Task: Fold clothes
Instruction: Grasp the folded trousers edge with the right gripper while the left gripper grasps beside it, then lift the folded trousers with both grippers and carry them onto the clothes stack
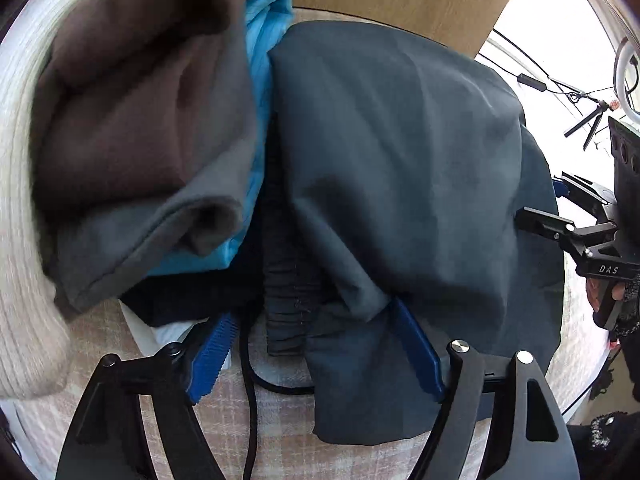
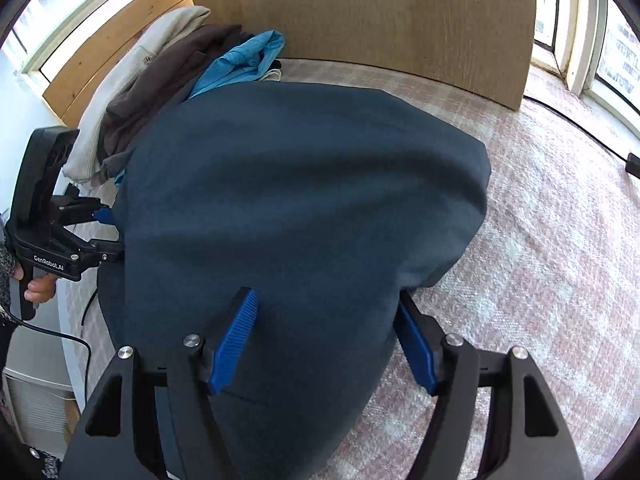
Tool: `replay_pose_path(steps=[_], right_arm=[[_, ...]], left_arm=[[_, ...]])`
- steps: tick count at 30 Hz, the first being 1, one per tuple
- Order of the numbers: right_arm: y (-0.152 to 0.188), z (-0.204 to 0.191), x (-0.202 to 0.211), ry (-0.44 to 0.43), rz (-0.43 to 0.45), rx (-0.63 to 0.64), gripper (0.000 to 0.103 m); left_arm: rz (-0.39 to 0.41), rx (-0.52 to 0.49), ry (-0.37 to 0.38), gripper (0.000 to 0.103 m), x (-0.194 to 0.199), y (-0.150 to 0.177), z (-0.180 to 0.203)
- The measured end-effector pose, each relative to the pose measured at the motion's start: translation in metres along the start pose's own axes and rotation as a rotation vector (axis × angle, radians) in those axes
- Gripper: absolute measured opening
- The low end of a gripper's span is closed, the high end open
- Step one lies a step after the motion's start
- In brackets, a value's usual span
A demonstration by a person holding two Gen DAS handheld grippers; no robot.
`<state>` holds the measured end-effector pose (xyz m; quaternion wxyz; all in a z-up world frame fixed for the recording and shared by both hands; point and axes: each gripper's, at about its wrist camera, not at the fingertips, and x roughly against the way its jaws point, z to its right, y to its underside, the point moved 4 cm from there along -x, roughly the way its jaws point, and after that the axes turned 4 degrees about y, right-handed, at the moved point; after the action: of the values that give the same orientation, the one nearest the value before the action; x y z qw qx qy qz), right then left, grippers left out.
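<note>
Plaid bedcover point(image 2: 540, 264) w/ wood headboard point(image 2: 360, 12) behind

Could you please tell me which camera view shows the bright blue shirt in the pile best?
The right wrist view: the blue shirt lies largely uncovered there. In the left wrist view only a strip shows, squeezed between the brown garment and the dark garment.

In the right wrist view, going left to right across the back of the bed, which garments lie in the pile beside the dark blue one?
Cream knit sweater → dark brown garment → bright blue shirt. The dark blue garment spreads in front of them.
</note>
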<state>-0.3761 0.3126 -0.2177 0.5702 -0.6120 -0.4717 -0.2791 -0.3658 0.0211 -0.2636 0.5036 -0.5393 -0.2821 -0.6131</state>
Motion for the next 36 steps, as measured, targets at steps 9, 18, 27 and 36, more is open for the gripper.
replay_pose_path(steps=[9,18,27,36], right_arm=[[-0.003,-0.005,0.000,-0.098,0.006,-0.047,0.015],[-0.005,-0.007,0.073,-0.142,0.166,-0.105,0.010],[0.001,-0.009,0.164,-0.136,0.257,-0.117,0.008],[-0.022,-0.041,0.238,-0.115,0.326,-0.002,0.008]], left_arm=[[0.112,-0.004,-0.017,0.025,0.034,-0.001,0.006],[0.209,0.016,0.052,0.010,0.093,0.010,0.032],[0.233,0.000,0.173,0.010,0.114,0.073,0.110],[0.383,-0.002,0.152,0.010,0.180,0.079,0.112]])
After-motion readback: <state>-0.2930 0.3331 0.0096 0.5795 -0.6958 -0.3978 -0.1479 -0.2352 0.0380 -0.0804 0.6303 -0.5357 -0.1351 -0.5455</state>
